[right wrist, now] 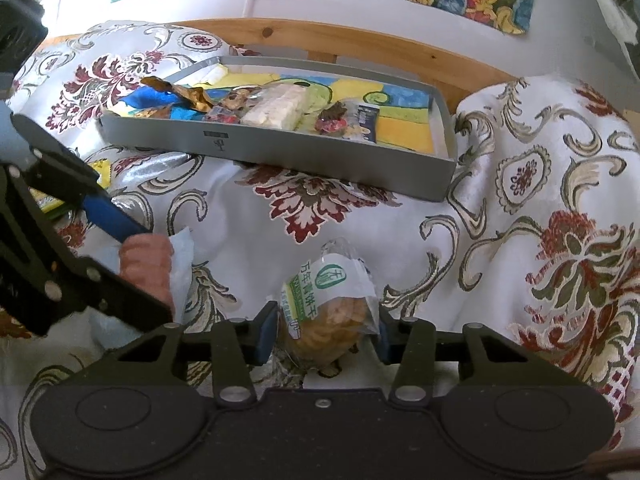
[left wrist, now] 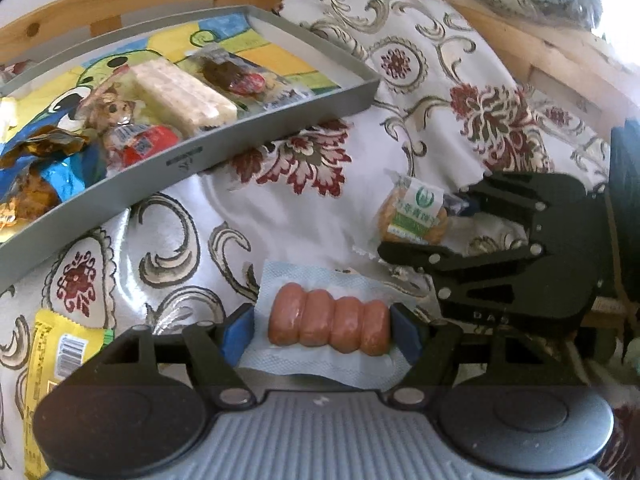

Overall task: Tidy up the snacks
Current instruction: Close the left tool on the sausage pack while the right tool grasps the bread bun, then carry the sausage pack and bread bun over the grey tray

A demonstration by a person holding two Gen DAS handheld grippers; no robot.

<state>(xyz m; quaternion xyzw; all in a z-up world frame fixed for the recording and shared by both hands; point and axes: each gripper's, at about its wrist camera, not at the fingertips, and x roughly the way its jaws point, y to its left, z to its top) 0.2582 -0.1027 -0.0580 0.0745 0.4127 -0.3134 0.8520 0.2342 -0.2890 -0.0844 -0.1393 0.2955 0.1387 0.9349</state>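
Observation:
A clear pack of pink sausages [left wrist: 328,326] lies on the flowered cloth. My left gripper [left wrist: 322,334] is shut on it, a blue pad pressed to each end. In the right wrist view the same sausage pack [right wrist: 148,264] sits between the left gripper's [right wrist: 154,274] fingers at the left edge. A biscuit packet [right wrist: 324,316] with a green and white label lies between the pads of my right gripper [right wrist: 325,338], which is shut on its sides. From the left wrist view, the right gripper [left wrist: 424,224] flanks that biscuit packet [left wrist: 414,216].
A grey tray [left wrist: 280,128] [right wrist: 320,152] holds several wrapped snacks, among them a pale cracker bar [left wrist: 180,96], and stands at the back on the cloth. A yellow packet [left wrist: 56,352] lies loose at the left. A wooden frame [right wrist: 360,40] runs behind the tray.

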